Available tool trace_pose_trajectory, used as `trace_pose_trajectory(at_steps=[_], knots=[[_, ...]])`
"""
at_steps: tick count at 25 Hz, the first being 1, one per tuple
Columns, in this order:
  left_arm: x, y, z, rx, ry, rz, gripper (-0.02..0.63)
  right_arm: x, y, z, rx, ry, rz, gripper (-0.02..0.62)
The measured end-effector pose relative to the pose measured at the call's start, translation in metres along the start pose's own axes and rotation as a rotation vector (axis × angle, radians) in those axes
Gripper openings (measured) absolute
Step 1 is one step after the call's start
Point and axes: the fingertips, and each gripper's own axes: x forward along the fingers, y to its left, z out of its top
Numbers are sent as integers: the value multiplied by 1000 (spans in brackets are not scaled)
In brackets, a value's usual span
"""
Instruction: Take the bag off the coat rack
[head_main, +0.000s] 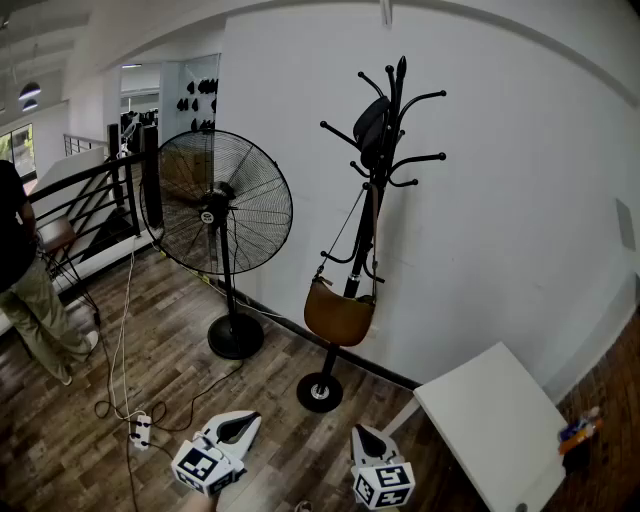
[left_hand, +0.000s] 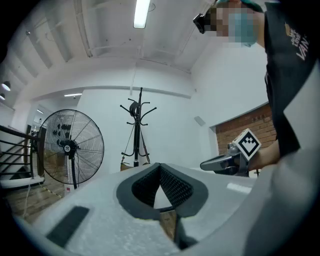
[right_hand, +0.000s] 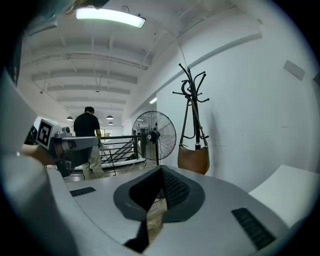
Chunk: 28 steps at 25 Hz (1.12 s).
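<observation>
While it hangs on rack (head_main: 368, 230), bag (head_main: 340, 315) hides contents.

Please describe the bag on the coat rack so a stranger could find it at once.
Against the white wall, right of the big standing fan, stands a black coat rack. The bag hangs low on its pole by a long thin strap. It is the only tan-brown thing there; the item near the top is dark.

The left gripper (head_main: 246, 420) and the right gripper (head_main: 360, 433) have smooth, pale grey shells that taper to dark-lined tips. Each carries a white cube (head_main: 200, 467) printed with black square markers. The person wears a black top (left_hand: 292, 75) with pale lettering.
</observation>
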Motion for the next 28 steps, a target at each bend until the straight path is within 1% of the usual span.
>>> trace_pose_trajectory(at_steps=[4, 8, 10, 12, 13, 14, 15, 17, 20, 22, 24, 26, 28], knots=[[18, 10, 0, -10, -39, 14, 2, 13, -12, 5, -1, -9, 11, -3], [39, 6, 0, -7, -26, -7, 2, 22, -24, 12, 11, -38, 44, -2], [52, 6, 0, 4, -20, -13, 3, 29, -33, 18, 0, -61, 43, -1], [64, 9, 5, 4, -43, 15, 3, 35, -44, 23, -24, -81, 33, -5], [69, 10, 7, -6, -45, 28, 15, 39, -49, 25, -30, -89, 33, 25], [74, 11, 5, -12, -36, 33, 115, 42, -54, 25, -31, -95, 36, 64], [78, 11, 2, -10, -24, 33, 182, 46, -59, 26, -30, -98, 41, 87], [85, 11, -3, 1, -9, 38, 184, 53, -69, 25, -30, -101, 48, 106], [92, 11, -6, 2, -20, 61, 185, 59, -80, 23, -31, -108, 61, 118], [96, 12, -13, 7, -27, 68, 213, 63, -83, 22, -28, -106, 76, 124], [102, 16, -16, -16, -18, 74, 229, 68, -84, 20, -17, -92, 91, 129], [106, 17, -19, -52, 9, 78, 243, 71, -86, 15, -6, -66, 96, 130], [113, 19, -22, -63, 22, 71, 245, 75, -89, 12, 5, -48, 92, 136]])
